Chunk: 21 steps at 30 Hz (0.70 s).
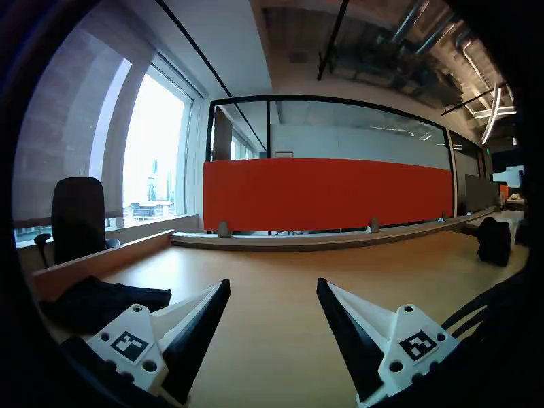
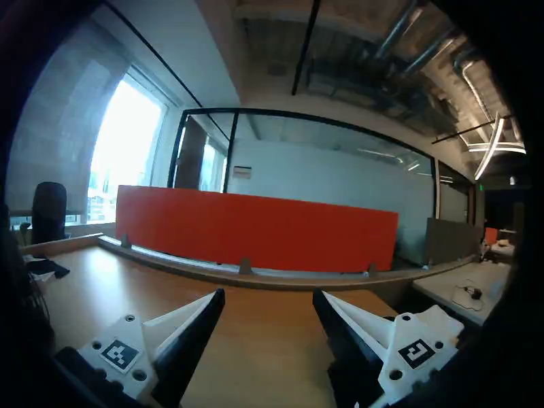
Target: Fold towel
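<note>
My left gripper [image 1: 272, 282] is open above a bare wooden desk [image 1: 272, 326], with nothing between its white and black fingers. A dark crumpled cloth [image 1: 102, 299] lies on the desk to the left of it, beside the left finger. In the right gripper view, my right gripper [image 2: 267, 293] is also open over the same desk [image 2: 258, 353], holding nothing. A small dark cloth-like shape [image 2: 44, 266] lies far off at the left edge of that view; I cannot tell whether it is the same cloth.
An orange partition [image 1: 326, 194] runs along the desk's far edge. A black office chair [image 1: 78, 217] stands by the window on the left. A black bag [image 1: 494, 239] sits on the desk at the far right. A neighbouring white desk [image 2: 469, 282] lies to the right.
</note>
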Each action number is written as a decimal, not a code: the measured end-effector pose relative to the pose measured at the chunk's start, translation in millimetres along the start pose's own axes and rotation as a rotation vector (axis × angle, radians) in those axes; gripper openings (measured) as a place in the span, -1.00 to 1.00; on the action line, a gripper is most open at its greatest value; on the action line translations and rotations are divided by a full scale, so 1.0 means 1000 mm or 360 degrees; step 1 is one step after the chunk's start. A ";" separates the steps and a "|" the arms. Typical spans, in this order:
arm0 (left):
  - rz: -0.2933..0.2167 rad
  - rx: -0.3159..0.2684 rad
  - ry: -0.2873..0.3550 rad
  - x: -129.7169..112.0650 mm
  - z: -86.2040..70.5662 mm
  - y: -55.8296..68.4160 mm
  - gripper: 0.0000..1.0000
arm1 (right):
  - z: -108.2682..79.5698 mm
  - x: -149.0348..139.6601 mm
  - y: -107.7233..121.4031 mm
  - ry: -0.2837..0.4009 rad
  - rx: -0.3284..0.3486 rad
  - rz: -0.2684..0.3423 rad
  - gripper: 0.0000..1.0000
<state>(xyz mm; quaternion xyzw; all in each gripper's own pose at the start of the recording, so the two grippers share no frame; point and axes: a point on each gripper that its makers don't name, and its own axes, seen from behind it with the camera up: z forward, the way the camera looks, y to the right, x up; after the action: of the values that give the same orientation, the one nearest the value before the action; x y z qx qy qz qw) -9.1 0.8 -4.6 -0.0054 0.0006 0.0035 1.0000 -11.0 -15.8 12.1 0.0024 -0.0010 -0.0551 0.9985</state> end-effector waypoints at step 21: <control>-0.0001 0.0000 0.0001 -0.001 0.001 0.001 0.89 | -0.002 -0.084 0.011 0.0017 -0.0014 0.0153 1.00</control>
<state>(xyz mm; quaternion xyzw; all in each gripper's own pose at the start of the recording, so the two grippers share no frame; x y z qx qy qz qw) -10.0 1.5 -4.1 -0.0054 0.0008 0.0033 1.0000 -93.3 4.5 10.1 -0.0019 0.0045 -0.0071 1.0000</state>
